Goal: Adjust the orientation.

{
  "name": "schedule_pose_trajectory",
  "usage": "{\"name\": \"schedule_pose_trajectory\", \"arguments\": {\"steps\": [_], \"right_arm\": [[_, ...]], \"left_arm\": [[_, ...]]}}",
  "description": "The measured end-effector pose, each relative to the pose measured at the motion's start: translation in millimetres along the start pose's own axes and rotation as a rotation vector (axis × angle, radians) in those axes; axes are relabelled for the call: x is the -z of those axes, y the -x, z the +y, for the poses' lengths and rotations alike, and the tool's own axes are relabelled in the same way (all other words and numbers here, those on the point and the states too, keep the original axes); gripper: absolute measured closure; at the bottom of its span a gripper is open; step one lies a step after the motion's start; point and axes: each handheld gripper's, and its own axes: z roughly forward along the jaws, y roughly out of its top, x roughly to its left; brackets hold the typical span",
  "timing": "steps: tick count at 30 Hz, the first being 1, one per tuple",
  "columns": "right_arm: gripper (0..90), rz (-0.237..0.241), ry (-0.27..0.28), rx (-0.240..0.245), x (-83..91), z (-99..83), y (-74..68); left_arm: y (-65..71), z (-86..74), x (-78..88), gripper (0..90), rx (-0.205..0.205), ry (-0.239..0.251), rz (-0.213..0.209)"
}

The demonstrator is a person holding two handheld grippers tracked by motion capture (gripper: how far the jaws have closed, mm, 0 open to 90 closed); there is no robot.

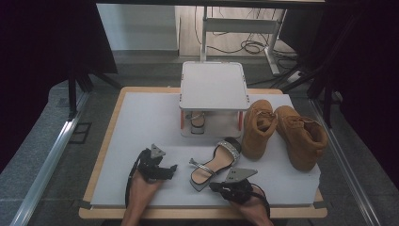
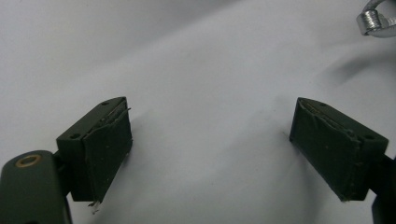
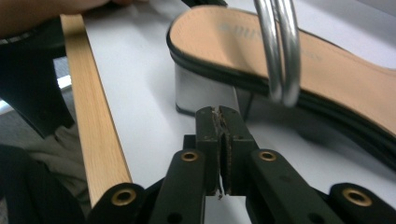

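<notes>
**A:** Checking in on the shoe job. Right gripper [image 3: 223, 122] first: jaws pressed together, nothing pinched. Parked just short of the block heel of the silver sandal [image 3: 289, 70], heel dead ahead of the tips, maybe touching, can't tell. Looks more like nudging than grabbing.

**B:** And the left gripper [image 2: 210, 140]?

**A:** Jaws spread wide, bare white mat [image 2: 196, 70] between them, holding nothing. Only a shiny bit of the sandal's metal strap poking in up and to the right of the jaws.

**B:** So how far along?

**A:** Roughly halfway, going by the layout. One matching sandal [image 1: 197, 120] already sitting on the lower shelf of the little white shoe rack [image 1: 214, 84], well beyond both grippers. Second sandal still flat on the mat between the two grippers, toe pointing away toward the rack. Still to do: pick it up, carry it over, slot it in beside its twin. Tan suede boots [image 1: 282, 132] off to the right past the right gripper, not on the rack either, so possibly next in line.

**B:** Sandal itself?

**A:** Tan insole, black edge trim, chunky mirror-silver heel, thin doubled silver ankle strap arching over the heel end, sparkly band across the toe. Upright, sole down.
</notes>
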Motion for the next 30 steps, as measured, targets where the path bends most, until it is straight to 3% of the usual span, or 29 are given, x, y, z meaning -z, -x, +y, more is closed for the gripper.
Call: {"name": "schedule_pose_trajectory", "arguments": {"steps": [10,11,18,19,21,29,30], "right_arm": [[76.5,-0.108,0.004,-0.036,24.8,-10.3,12.2],[73.2,-0.138,0.004,-0.044,30.1,-13.4,17.6],[65.7,-0.224,-0.012,-0.083,45.7,-21.4,35.2],[62.1,-0.255,-0.008,-0.102,51.7,-24.5,41.8],[60.6,-0.265,-0.008,-0.11,53.5,-25.5,43.9],[46.4,-0.41,-0.032,-0.175,67.4,-40.0,68.3],[46.4,-0.41,-0.032,-0.175,67.4,-40.0,68.3]], "left_arm": [[0.0,0.0,-0.1,12.9,0.001,0.001,0.0],[-0.1,0.0,-0.1,12.9,0.001,0.001,-0.001],[-0.3,0.0,-0.1,12.9,0.003,0.001,-0.003],[-0.3,0.0,-0.1,12.9,0.003,0.001,-0.003],[-0.3,0.0,-0.1,12.9,0.003,0.001,-0.003],[-0.4,0.0,0.4,13.4,0.002,0.004,-0.005],[-0.4,0.0,0.4,13.4,0.002,0.004,-0.005]]}}
